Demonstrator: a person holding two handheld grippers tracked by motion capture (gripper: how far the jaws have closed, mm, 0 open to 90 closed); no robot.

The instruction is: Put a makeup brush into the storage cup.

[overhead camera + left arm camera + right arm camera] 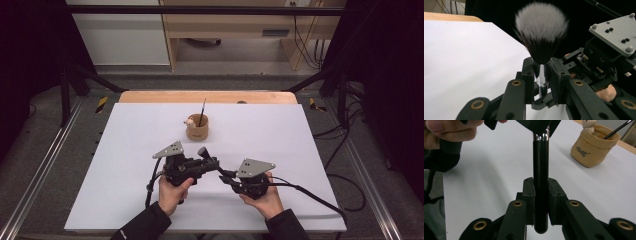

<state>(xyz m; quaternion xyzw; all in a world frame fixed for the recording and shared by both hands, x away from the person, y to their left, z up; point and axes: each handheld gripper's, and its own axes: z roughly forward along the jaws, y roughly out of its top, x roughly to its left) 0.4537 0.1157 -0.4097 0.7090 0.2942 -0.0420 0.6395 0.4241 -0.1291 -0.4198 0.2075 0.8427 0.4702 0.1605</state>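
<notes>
Makeup brush (541, 32) held level above the white worktop (125, 150), between both tongs, in front of the tan cup (197, 131) that carries a thin brush (202, 111). Left tongs (541, 75) clenched on the silver ferrule just below the black-and-white bristles; right tongs (541, 202) clenched on the black handle near its butt end. In the high view, left tongs (212, 162) and right tongs (227, 176) close together, each in a hand.

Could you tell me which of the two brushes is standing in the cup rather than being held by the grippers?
It is the thin dark-handled brush, leaning upright in the tan cup. The other, a fluffy makeup brush, is clamped between both grippers nearer the person.
</notes>
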